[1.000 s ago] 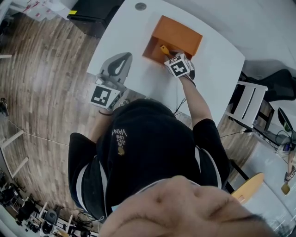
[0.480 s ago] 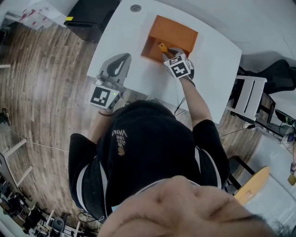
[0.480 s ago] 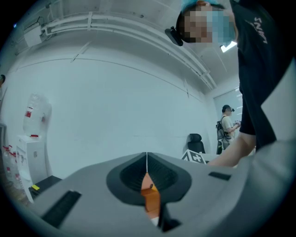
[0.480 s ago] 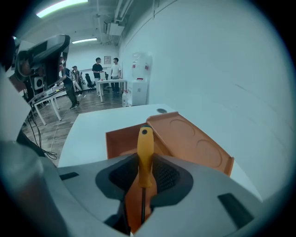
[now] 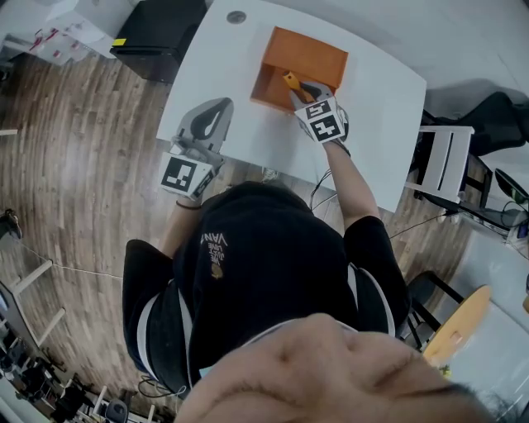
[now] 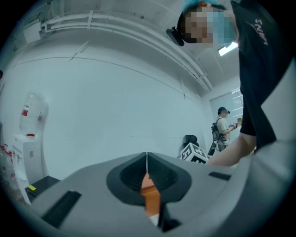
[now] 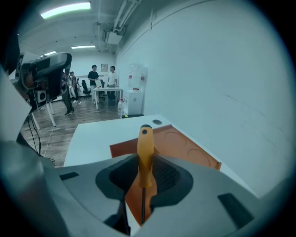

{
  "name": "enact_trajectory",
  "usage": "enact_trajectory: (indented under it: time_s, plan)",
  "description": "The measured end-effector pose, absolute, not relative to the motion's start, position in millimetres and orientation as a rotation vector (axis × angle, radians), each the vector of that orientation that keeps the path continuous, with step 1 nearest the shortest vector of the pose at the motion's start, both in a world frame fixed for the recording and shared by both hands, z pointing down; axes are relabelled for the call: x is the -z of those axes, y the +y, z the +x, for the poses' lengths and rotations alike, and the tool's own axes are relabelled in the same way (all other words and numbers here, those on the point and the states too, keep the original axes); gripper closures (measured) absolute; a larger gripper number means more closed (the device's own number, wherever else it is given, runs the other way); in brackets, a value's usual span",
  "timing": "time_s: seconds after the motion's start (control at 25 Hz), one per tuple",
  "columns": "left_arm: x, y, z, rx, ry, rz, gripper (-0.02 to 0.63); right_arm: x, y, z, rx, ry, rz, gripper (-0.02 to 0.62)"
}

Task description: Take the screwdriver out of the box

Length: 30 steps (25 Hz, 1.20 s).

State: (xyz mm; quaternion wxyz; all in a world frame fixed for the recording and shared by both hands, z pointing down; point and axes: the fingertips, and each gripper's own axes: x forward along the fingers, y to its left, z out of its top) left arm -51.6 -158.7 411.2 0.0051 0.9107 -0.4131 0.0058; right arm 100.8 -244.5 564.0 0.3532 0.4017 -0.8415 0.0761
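An orange open box (image 5: 307,54) stands on the white table (image 5: 248,136). My right gripper (image 5: 302,87) hangs over the box's near edge, shut on the orange handle of the screwdriver (image 5: 292,81). In the right gripper view the screwdriver (image 7: 144,150) stands upright between the jaws, its dark shaft running down below them, with the box (image 7: 187,150) underneath and behind. My left gripper (image 5: 220,107) rests over the table's left part, apart from the box. Its jaws meet at the tips (image 6: 147,162) with nothing held.
A round grommet (image 5: 236,16) sits in the table's far corner. A black cabinet (image 5: 157,33) stands beyond the table's left end, a white chair (image 5: 442,169) at its right side. Several people stand far off in the room (image 7: 101,76).
My right gripper has risen with the screwdriver, lifting it higher above the box. My left gripper has stayed where it was.
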Motion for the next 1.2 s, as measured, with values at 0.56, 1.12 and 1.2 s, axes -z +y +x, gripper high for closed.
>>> enact_trajectory:
  time_s: [0.56,1.12,1.2]
  plan:
    - [-402,-147,-53,0.018,-1.181,2.915,0.591,-495,-226,96,-0.101,-2.247,1.201,0.492]
    - [-397,-131,-62,0.031,-1.103,2.975,0.591,-455,-191,95,-0.033,-2.264,1.336,0.491]
    - [-398,-129,-63,0.030,-1.087,2.989,0.591,-449,-185,95,-0.024,-2.267,1.359,0.492]
